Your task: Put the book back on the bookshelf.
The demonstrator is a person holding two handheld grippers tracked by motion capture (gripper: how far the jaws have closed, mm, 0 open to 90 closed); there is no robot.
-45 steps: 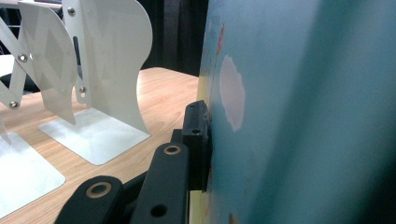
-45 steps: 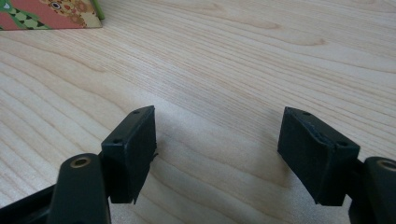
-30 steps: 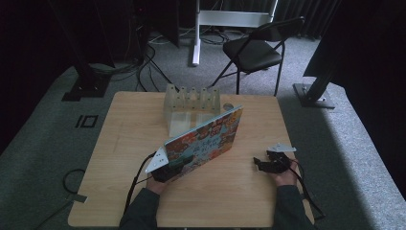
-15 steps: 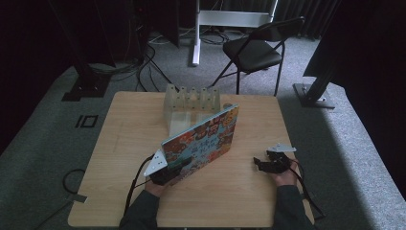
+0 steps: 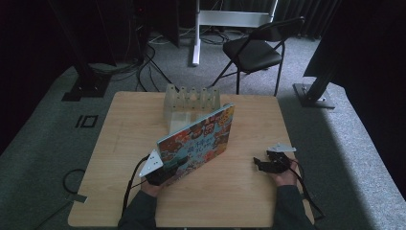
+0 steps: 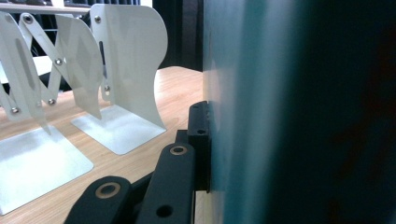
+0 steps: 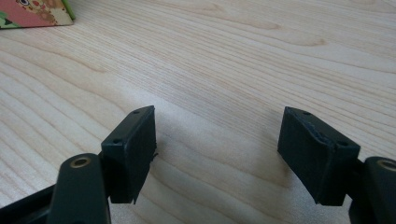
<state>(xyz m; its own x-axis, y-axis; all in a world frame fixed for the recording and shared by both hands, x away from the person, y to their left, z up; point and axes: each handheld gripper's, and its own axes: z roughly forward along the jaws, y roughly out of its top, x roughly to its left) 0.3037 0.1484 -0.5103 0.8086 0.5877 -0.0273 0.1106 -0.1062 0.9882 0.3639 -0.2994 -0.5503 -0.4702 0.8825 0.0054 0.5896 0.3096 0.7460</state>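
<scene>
Picture book [image 5: 198, 141], tilted on edge at mid-bench, just before the white folding rack [image 5: 190, 101] near the far edge. Left gripper [image 5: 165, 173] pinches its lower near corner; a corner hold may let it pivot or slip. Right gripper [image 5: 266, 163], jaws spread, rests empty near the right edge.

1. a black folding chair [image 5: 258, 50] stands on the grey carpet [image 5: 57, 124] beyond the surface [image 5: 119, 129].
2. cables [image 5: 148, 62] trail over the carpet at far left.
3. a white stand [image 5: 201, 24] rises behind.
</scene>
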